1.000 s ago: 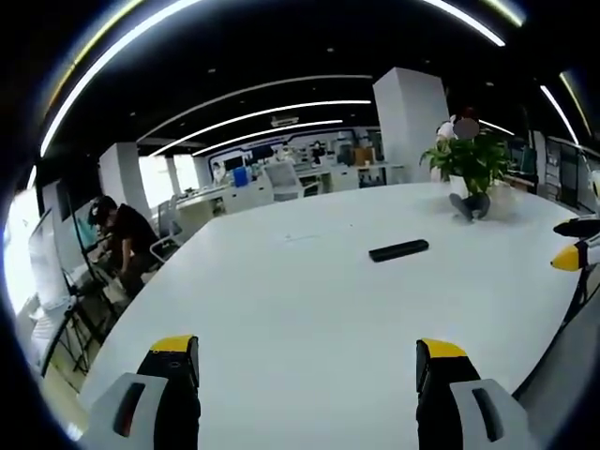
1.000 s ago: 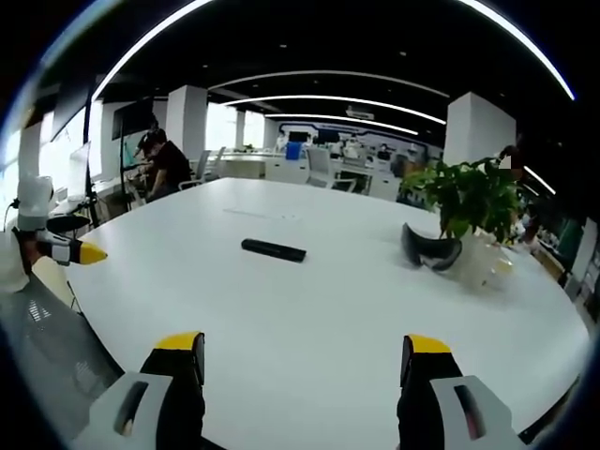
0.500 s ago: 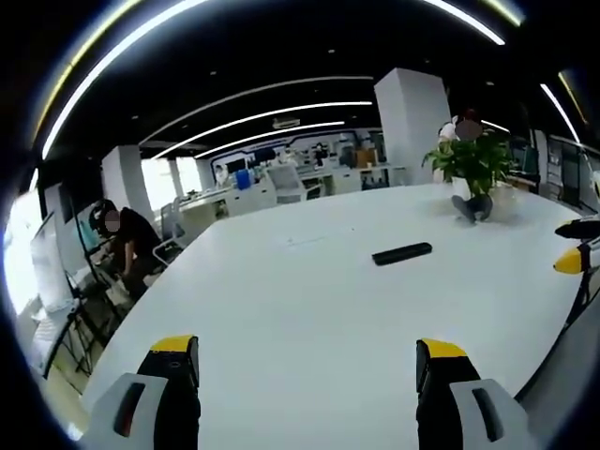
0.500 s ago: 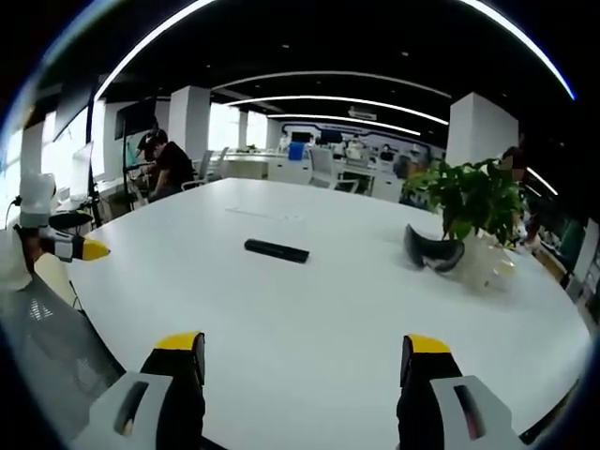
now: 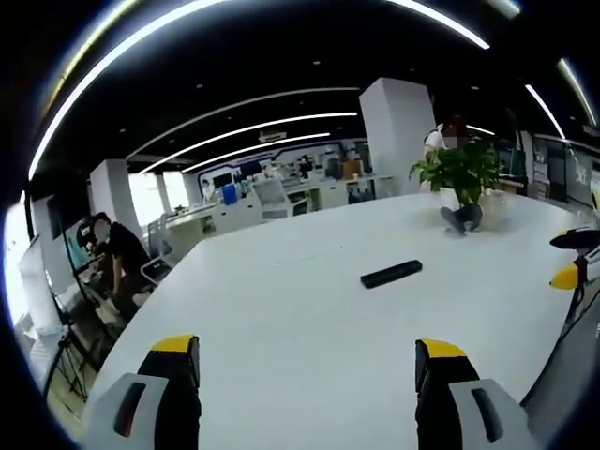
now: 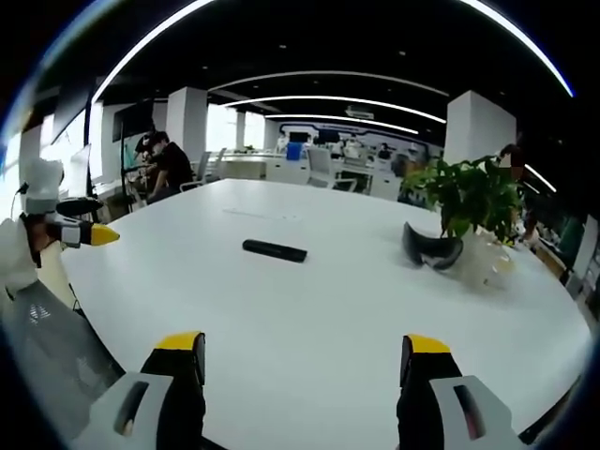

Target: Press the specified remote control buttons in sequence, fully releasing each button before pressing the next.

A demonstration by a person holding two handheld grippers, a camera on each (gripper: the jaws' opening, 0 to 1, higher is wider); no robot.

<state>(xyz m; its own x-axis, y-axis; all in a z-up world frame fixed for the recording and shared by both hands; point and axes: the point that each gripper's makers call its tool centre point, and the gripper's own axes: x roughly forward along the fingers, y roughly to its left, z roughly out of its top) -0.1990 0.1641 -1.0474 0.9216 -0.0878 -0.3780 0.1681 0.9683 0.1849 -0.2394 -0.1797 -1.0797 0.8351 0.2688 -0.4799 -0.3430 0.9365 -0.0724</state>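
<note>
Since half a second ago: left gripper view swung slightly, framing shifted; remote control lying as before. In right gripper view, left gripper's yellow tip edged a little further in from the left.

Left gripper [image 5: 307, 370]: jaws spread wide, nothing between them, touching nothing, held above the white counter [image 5: 281, 319]. Also seen in right gripper view [image 6: 80, 232] at the counter's left edge as a yellow-tipped jaw in profile.

Right gripper [image 6: 305, 370]: jaws likewise wide apart, empty, clear of the counter [image 6: 309, 300]. Its yellow tip seen at the right edge of left gripper view [image 5: 567, 275].

Remote control [image 5: 391, 273]: black, slim bar, lying flat near the counter's middle, well apart from both grippers. Long axis running left-right across both views, right end tilted slightly away in left gripper view; in right gripper view [image 6: 274, 250] right end slightly nearer. Button face too small to read.

Potted plant [image 6: 466, 199]: green, at the counter's far right side, a dark curved object [image 6: 430, 248] lying just beside its base. Same plant [image 5: 459, 169] in left gripper view, beyond the remote.

Seated person [image 5: 112, 262]: dark clothing, off the counter's left end in left gripper view; in right gripper view [image 6: 169, 164] at far left.
</note>
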